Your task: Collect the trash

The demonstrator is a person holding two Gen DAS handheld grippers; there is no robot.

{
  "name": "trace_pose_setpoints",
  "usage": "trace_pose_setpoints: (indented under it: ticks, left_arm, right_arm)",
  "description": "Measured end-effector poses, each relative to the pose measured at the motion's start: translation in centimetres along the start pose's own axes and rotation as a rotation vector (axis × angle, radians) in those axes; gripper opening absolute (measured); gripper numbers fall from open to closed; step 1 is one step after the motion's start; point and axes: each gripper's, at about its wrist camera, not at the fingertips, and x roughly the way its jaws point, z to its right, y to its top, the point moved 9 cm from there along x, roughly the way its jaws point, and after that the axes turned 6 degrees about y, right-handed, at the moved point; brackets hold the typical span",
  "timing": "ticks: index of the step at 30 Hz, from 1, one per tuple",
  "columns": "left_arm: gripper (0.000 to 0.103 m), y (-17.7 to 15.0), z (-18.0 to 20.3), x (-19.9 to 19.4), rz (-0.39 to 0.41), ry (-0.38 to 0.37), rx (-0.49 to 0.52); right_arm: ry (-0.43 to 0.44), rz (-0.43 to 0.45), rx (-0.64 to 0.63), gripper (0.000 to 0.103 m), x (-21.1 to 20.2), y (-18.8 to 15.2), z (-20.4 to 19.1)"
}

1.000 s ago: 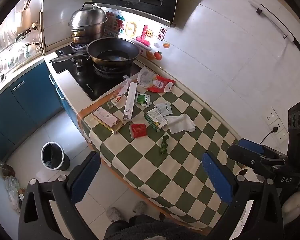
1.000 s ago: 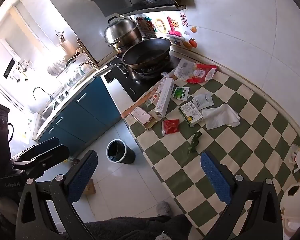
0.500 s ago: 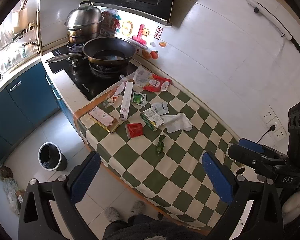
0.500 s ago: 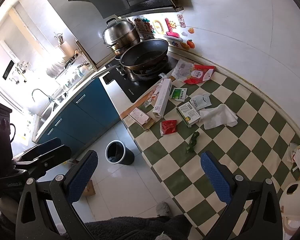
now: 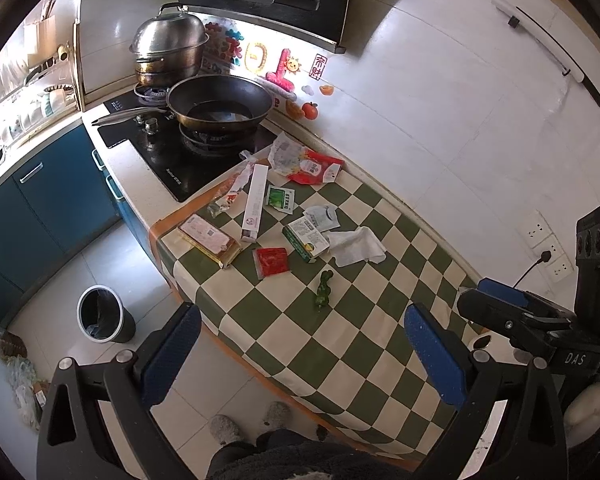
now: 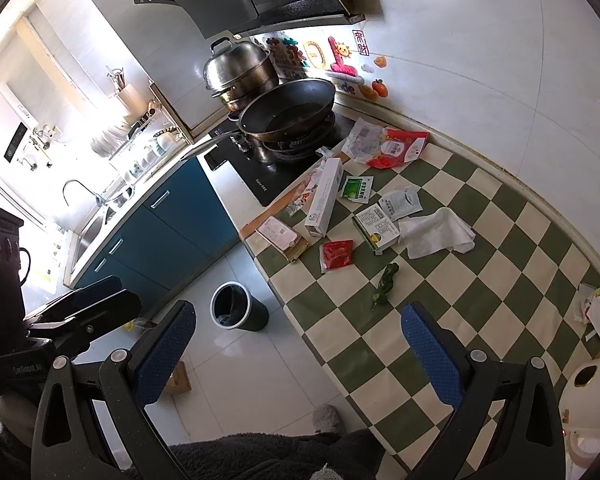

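Note:
Litter lies on the green-checked counter cloth [image 5: 340, 344]: a green scrap [image 5: 324, 290], a red sachet [image 5: 272, 262], a crumpled white tissue [image 5: 356, 244], a green-white carton [image 5: 306, 238], a long white box [image 5: 255, 202], a flat pink box [image 5: 210, 240], and a red-white bag [image 5: 312, 166]. A dark bin [image 5: 102, 314] stands on the floor to the left. My left gripper [image 5: 300, 344] hangs open high above the cloth's near edge. My right gripper [image 6: 298, 344] is open too, above the floor between the bin [image 6: 236, 306] and the green scrap [image 6: 386, 284]. Neither holds anything.
A black wok [image 5: 220, 102] and a steel steamer pot [image 5: 168, 52] sit on the hob behind the litter. Blue cabinets [image 5: 48, 200] line the left side. More paper scraps [image 6: 598, 312] lie at the counter's right end. The person's slippers [image 5: 276, 412] show below.
Both views have drifted only slightly. The grippers stay open and nothing on the counter has moved.

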Motion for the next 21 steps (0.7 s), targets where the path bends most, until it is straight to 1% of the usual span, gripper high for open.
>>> trace_pose_setpoints:
  ticks: [6,8,18,21]
  left_arm:
    - [0.103,0.3,-0.9,-0.2,0.005,0.005,0.004]
    - [0.103,0.4,-1.0,-0.2,0.005,0.005,0.005]
    - [0.103,0.4,-0.9,-0.2,0.005,0.005,0.004]
    - [0.103,0.4,-1.0,-0.2,0.004,0.004,0.004]
  right_arm:
    - [0.002,-0.004,0.002,0.103,0.1,0.0,-0.2]
    - [-0.002,0.000,0.003,0.103,0.8,-0.7,-0.3]
    - [0.002,-0.003,0.007,0.103,0.5,-0.4,-0.3]
    - [0.001,-0.004,0.006,0.103,0.9,-0.5,-1.0]
